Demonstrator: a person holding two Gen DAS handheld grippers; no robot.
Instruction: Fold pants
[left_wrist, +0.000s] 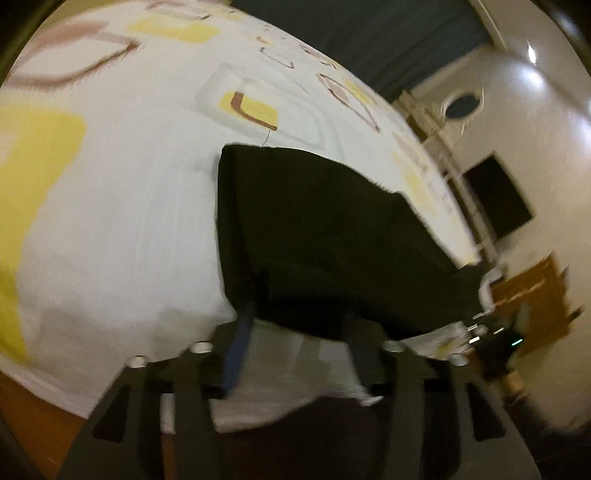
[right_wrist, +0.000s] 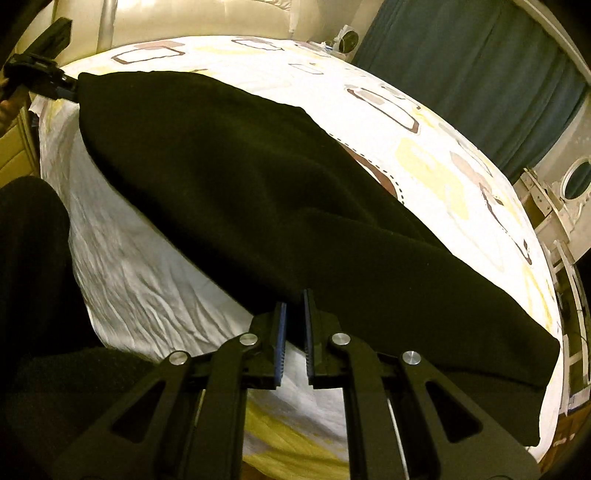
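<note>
Pants (right_wrist: 258, 192) edge pinched between right gripper (right_wrist: 294, 332) fingers (right_wrist: 281, 332).

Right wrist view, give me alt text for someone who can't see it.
The right claw pinches the near edge of black pants spread across a patterned bedsheet. The left claw is at the pants' far corner.

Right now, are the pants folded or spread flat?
Folded: the black pants lie doubled into a broad band on the bed sheet, the right gripper pinching their near edge.
</note>
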